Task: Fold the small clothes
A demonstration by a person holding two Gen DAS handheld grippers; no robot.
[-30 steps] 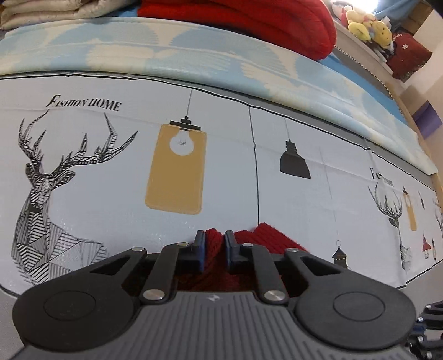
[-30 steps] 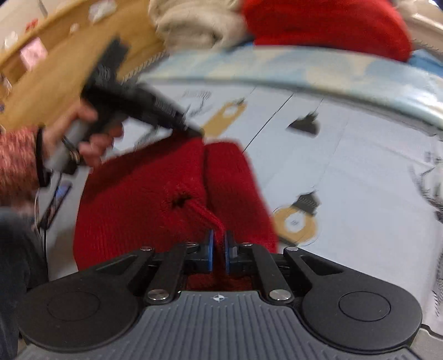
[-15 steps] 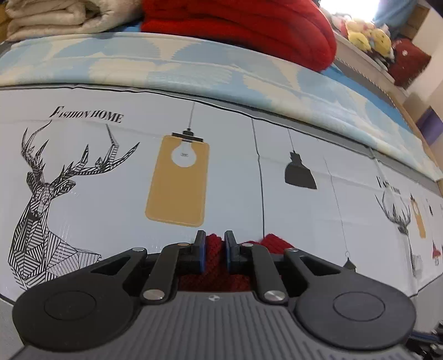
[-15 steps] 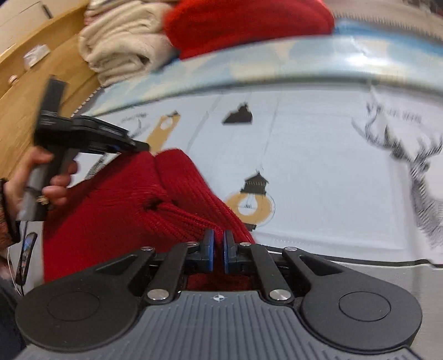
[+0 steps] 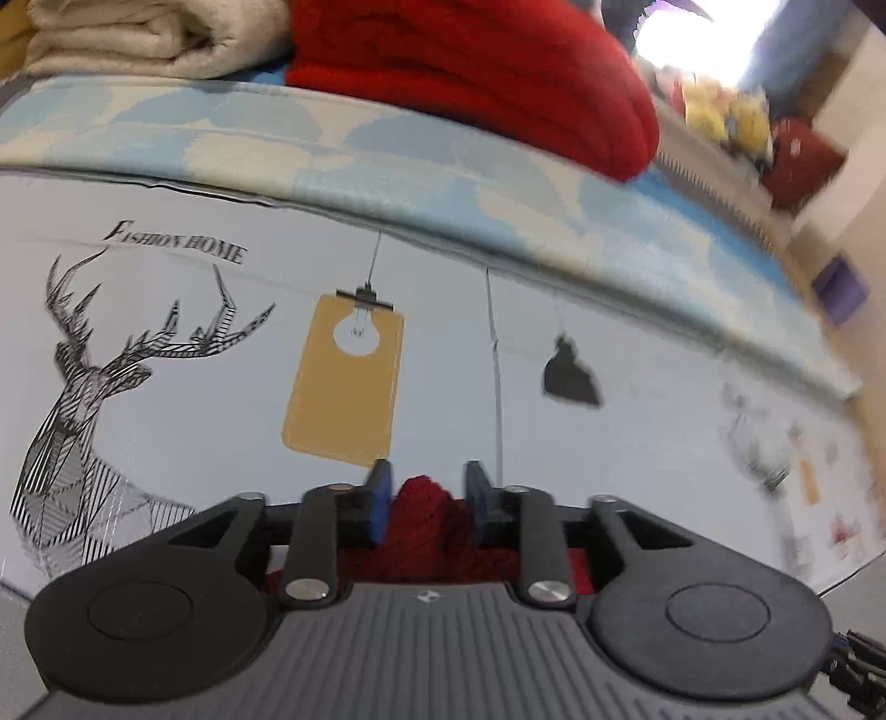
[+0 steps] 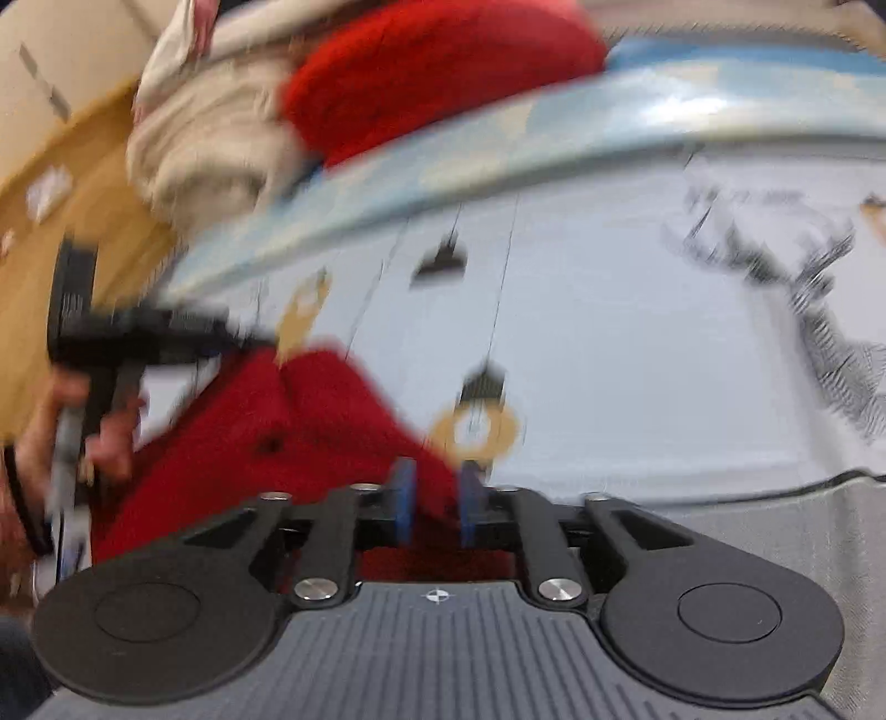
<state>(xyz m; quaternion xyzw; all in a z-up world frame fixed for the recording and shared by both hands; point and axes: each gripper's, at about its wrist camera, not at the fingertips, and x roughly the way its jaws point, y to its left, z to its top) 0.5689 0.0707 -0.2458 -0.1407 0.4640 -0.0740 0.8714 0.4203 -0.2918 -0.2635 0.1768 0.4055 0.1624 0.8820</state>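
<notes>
Left wrist view: The left gripper point(image 5: 426, 501) points down at a printed table cover point(image 5: 166, 443). Its jaws have just been opening and now stand at a moderate gap. A bunched fold of the red knitted garment point(image 5: 423, 518) sits between the blue pads point(image 5: 381, 498), which no longer press on it. The rest of the garment lies below the gripper body, out of sight. The cover carries a line-drawn deer point(image 5: 83, 399), hanging lamp motifs and the legible wording "FASHION HOME" point(image 5: 174, 249). Behind the cover, a folded cream blanket point(image 5: 138, 39) and a thick red knit pile point(image 5: 470, 72) rest on a blue-and-cream patterned sheet point(image 5: 332, 144).

Right wrist view: This view is motion-blurred. The right gripper point(image 6: 434, 498) has also just been opening its jaws; the gap is narrow to moderate, with the near edge of the red knitted garment point(image 6: 288, 421) between the pads and apparently released. The garment lies on the cover, spreading left toward the left gripper point(image 6: 243, 343), which the person's hand point(image 6: 72, 437) grips by its handle. No writing is readable here.

Handling: The knit looks light, soft and limp, with a coarse, non-slip, non-fragile surface. It will probably sag and bunch when lifted. Take hold at edges or corners, pinching a doubled layer, and keep both grips level so the fold lands flat.
</notes>
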